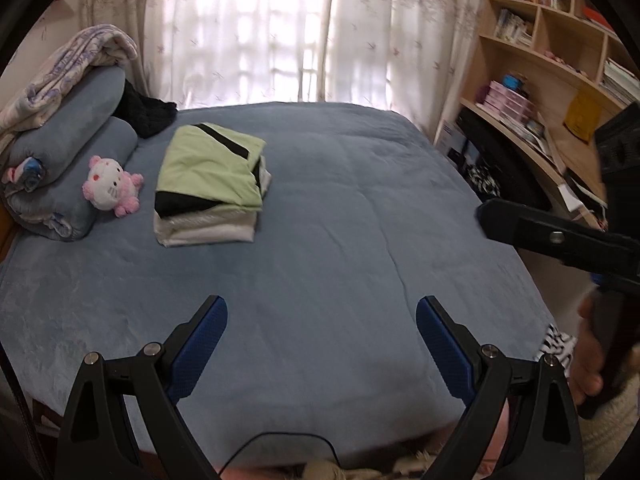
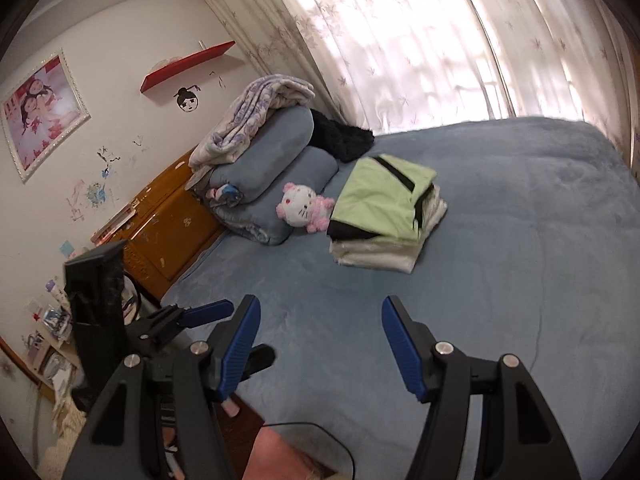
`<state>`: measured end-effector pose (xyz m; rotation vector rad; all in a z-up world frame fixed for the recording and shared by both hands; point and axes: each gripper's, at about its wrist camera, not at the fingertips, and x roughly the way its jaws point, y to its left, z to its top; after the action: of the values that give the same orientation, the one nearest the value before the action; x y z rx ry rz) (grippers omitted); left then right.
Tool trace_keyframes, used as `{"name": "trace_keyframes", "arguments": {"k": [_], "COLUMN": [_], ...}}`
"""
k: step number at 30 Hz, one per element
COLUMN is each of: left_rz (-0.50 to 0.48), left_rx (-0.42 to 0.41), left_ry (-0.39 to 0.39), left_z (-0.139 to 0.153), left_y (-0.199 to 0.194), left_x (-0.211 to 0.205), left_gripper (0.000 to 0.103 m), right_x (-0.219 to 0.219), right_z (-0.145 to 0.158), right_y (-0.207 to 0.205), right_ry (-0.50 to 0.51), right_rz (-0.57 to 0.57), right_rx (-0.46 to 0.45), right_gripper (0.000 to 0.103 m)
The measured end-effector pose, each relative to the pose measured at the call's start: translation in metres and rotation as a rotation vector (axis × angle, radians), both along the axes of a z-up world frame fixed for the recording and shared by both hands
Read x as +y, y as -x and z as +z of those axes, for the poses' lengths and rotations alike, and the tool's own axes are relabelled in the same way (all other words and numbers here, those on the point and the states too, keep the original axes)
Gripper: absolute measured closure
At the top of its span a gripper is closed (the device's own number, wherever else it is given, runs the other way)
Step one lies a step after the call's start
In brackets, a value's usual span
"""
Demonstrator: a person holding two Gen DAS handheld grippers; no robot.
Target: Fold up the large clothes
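A folded stack of clothes (image 1: 208,188), light green and black on top of white, lies on the blue bed (image 1: 340,220) at the far left; it also shows in the right wrist view (image 2: 384,216). My left gripper (image 1: 322,316) is open and empty, held above the near edge of the bed. My right gripper (image 2: 320,316) is open and empty above the bed's near left part. The right gripper's black arm (image 1: 560,240) shows at the right of the left wrist view. The left gripper (image 2: 192,324) shows at the left of the right wrist view.
Rolled blue bedding (image 1: 68,152), a patterned blanket (image 1: 60,68), a black garment (image 1: 152,114) and a pink plush cat (image 1: 110,186) sit at the bed's head. A bookshelf and desk (image 1: 552,92) stand right of the bed. A wooden nightstand (image 2: 168,224) stands left. Curtains (image 1: 280,28) hang behind.
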<state>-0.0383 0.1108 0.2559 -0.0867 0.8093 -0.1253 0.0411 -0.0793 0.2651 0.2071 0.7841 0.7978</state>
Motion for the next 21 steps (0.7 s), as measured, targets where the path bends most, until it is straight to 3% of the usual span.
{"name": "trace_keyframes", "arguments": {"k": [6,13,21], "left_rz": [-0.004,0.071,0.176], "left_rx": [-0.059,-0.023,-0.01], "left_ry": [-0.013,-0.013,-0.088], "left_z": [-0.007,-0.09,-0.144], "left_y": [0.033,0.041,0.034], "left_x": [-0.016,-0.035,-0.058], "left_gripper": [0.002,0.002,0.002], "right_x": [-0.028,-0.041,-0.05], "right_z": [-0.021,-0.089,-0.162], "right_y": [0.019,0.042,0.052], "right_ry": [-0.055,0.058,0.168], "right_rz": [-0.03,-0.131,-0.266], "right_rx": [0.006,0.012,0.057], "right_gripper": [0.04,0.04,0.04]}}
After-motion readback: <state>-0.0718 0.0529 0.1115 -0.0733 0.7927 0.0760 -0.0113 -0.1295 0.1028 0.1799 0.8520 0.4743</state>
